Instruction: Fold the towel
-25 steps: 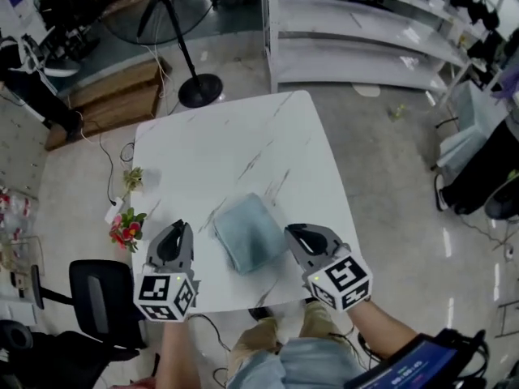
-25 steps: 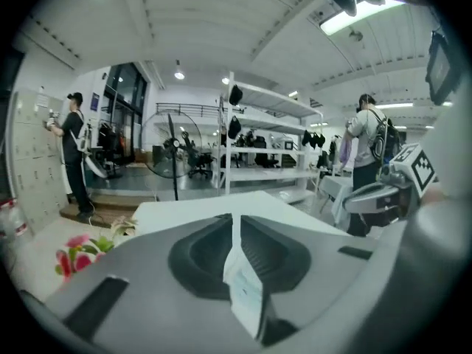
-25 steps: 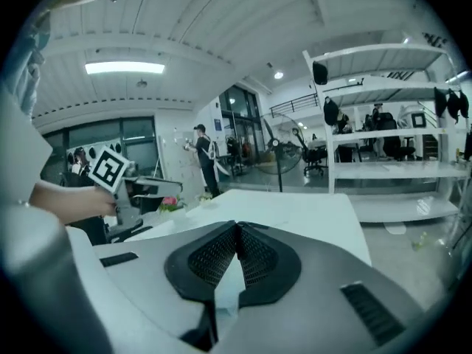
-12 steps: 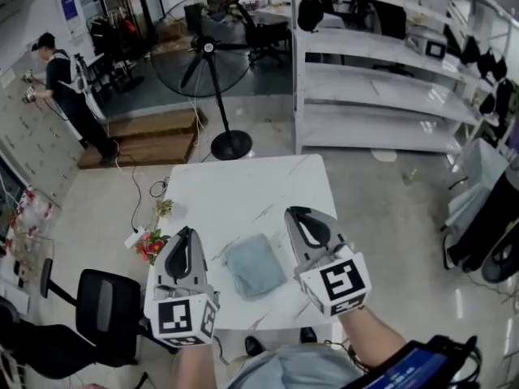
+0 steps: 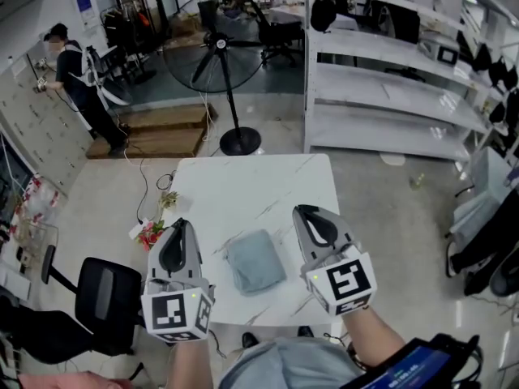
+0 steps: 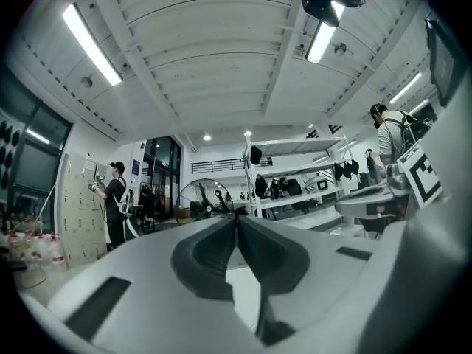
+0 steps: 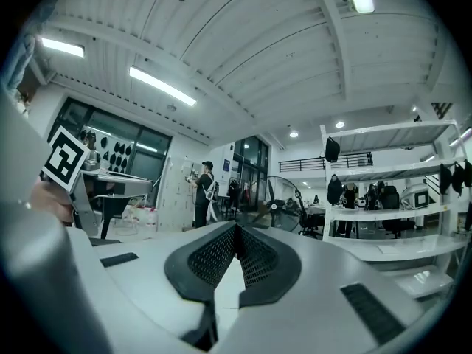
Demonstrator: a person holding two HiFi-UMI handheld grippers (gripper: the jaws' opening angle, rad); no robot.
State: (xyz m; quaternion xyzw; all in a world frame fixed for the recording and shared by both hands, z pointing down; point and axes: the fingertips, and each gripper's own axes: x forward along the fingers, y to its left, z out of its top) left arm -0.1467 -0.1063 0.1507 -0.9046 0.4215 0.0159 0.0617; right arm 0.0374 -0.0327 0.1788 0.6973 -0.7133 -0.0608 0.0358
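Both claws are closed and empty. In the left gripper view, our left claw point(image 5: 182, 222) has its dark pads meeting at the tips with nothing between them. In the right gripper view, our right claw point(image 5: 302, 211) has its ribbed pads pressed together the same way. We hold both claws level, pointing out across the room, and each has its marker cube nearest to us.

In the head view, the towel point(image 5: 255, 260) lies between the two claws, and neither claw touches it. It is folded into a small blue-grey rectangle and lies flat on the counter point(image 5: 243, 185), towards the near edge. The counter is white with thin grey veins.

By the counter's left edge we see a bunch of red flowers point(image 5: 150, 235), and a black chair point(image 5: 101, 298) stands closer to us on that side. Beyond the far edge a large pedestal fan point(image 5: 217, 43) stands on the floor, with white shelving point(image 5: 389, 96) to its right. At the far left a person point(image 5: 77, 79) stands facing a beige wall.
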